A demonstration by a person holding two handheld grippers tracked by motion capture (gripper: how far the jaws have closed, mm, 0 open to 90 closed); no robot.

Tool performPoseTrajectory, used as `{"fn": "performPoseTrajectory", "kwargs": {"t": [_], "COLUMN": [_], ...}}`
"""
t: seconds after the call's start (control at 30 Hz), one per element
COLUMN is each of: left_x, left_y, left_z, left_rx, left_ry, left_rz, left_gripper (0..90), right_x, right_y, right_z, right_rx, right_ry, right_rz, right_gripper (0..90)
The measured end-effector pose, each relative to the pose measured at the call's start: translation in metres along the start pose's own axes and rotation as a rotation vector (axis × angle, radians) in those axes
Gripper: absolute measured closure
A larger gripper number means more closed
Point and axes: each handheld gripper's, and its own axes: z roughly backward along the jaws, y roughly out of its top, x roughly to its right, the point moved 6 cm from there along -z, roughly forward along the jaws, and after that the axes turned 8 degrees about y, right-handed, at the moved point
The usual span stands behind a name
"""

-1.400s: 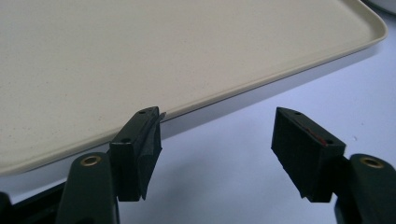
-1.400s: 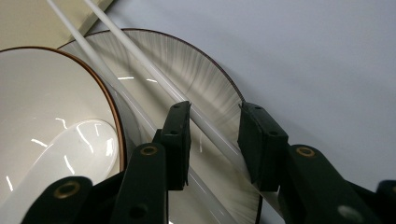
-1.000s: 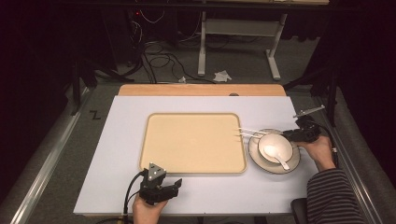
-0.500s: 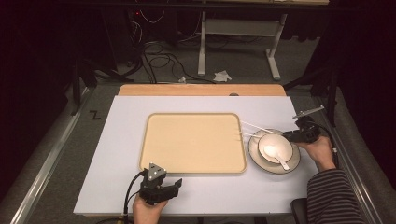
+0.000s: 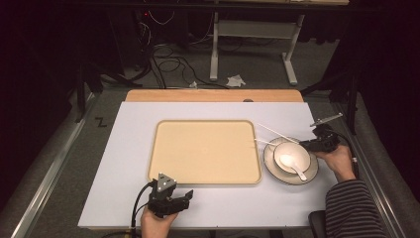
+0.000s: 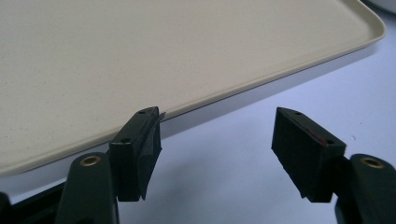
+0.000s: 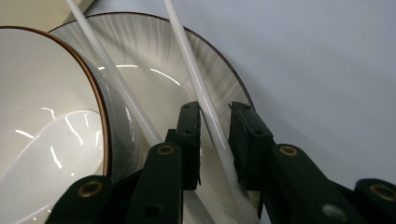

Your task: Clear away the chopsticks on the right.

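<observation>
A white bowl [image 5: 292, 154] with a white spoon [image 5: 289, 161] in it stands on a grey-streaked plate [image 5: 307, 176] to the right of a beige tray [image 5: 204, 151]. Two white chopsticks [image 5: 275, 133] lie across the plate's far rim. My right gripper [image 5: 307, 145] is at the plate's right edge. In the right gripper view its jaws [image 7: 215, 114] straddle one chopstick [image 7: 205, 93]; they have just been closing, and a thin gap remains on each side. The other chopstick [image 7: 107, 70] runs beside the bowl [image 7: 37, 84]. My left gripper [image 5: 185, 198] rests open by the tray's near edge [image 6: 261, 81], nothing between its jaws [image 6: 217, 123].
The tray lies bare in the middle of the pale table [image 5: 129, 163]. A wooden strip [image 5: 213, 95] borders the table's far edge. Beyond it are cables and a white stand's legs [image 5: 247, 49] on the floor. Metal rails run along both sides.
</observation>
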Motion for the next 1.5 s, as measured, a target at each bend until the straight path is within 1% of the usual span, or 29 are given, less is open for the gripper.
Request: {"fn": "performPoseTrajectory", "kwargs": {"t": [0.27, 0.33, 0.43, 0.5, 0.83, 0.87, 1.1, 1.13, 1.23, 1.27, 1.33, 1.37, 1.4, 1.47, 1.5], "left_x": [0.000, 0.000, 0.000, 0.000, 0.000, 0.000, 0.001, 0.001, 0.001, 0.001, 0.001, 0.002, 0.002, 0.002, 0.003], "left_y": [0.000, 0.000, 0.000, 0.000, 0.000, 0.000, 0.000, 0.000, 0.001, 0.001, 0.001, 0.001, 0.002, 0.002, 0.004], "left_z": [0.000, 0.000, 0.000, 0.000, 0.000, 0.000, 0.000, 0.000, 0.000, 0.000, 0.000, 0.000, 0.000, -0.001, -0.002], "left_rx": [-0.001, 0.000, 0.000, 0.000, 0.002, 0.002, 0.002, 0.001, 0.001, 0.001, 0.002, 0.004, 0.005, 0.004, 0.004], "left_ry": [-0.001, -0.001, -0.002, -0.002, -0.003, -0.003, -0.005, -0.006, -0.007, -0.007, -0.010, -0.014, -0.015, -0.018, -0.026], "left_rz": [0.000, 0.000, 0.001, 0.000, -0.001, -0.002, -0.004, -0.005, -0.006, -0.006, -0.007, -0.007, -0.008, -0.011, -0.015], "left_gripper": [33.0, 33.0, 33.0, 33.0, 33.0, 33.0, 33.0, 32.9, 32.6, 32.7, 32.9, 32.9, 32.9, 32.8, 32.9], "right_x": [0.000, 0.001, 0.002, 0.002, 0.002, 0.002, 0.002, 0.002, 0.002, 0.002, 0.003, 0.003, 0.003, 0.003, 0.002], "right_y": [-0.001, -0.002, -0.002, -0.003, -0.003, -0.003, -0.004, -0.004, -0.005, -0.005, -0.005, -0.005, -0.005, -0.005, -0.006], "right_z": [-0.001, -0.002, -0.003, -0.003, -0.002, -0.002, -0.002, -0.002, -0.002, -0.001, 0.000, 0.003, 0.004, 0.006, 0.012], "right_rx": [-0.011, -0.010, -0.016, -0.019, -0.025, -0.024, -0.024, -0.022, -0.021, -0.018, -0.013, 0.008, 0.017, 0.025, 0.047], "right_ry": [0.000, -0.002, -0.001, -0.002, -0.014, -0.023, -0.023, -0.032, -0.029, -0.032, -0.033, -0.041, -0.043, -0.052, -0.059], "right_rz": [-0.002, -0.009, 0.003, 0.001, 0.009, 0.008, 0.015, 0.012, 0.016, 0.011, 0.015, 0.010, 0.010, 0.012, 0.009], "right_gripper": [77.9, 81.0, 83.4, 84.4, 85.4, 85.5, 85.6, 85.6, 85.6, 85.6, 85.6, 85.6, 85.7, 85.6, 85.6]}}
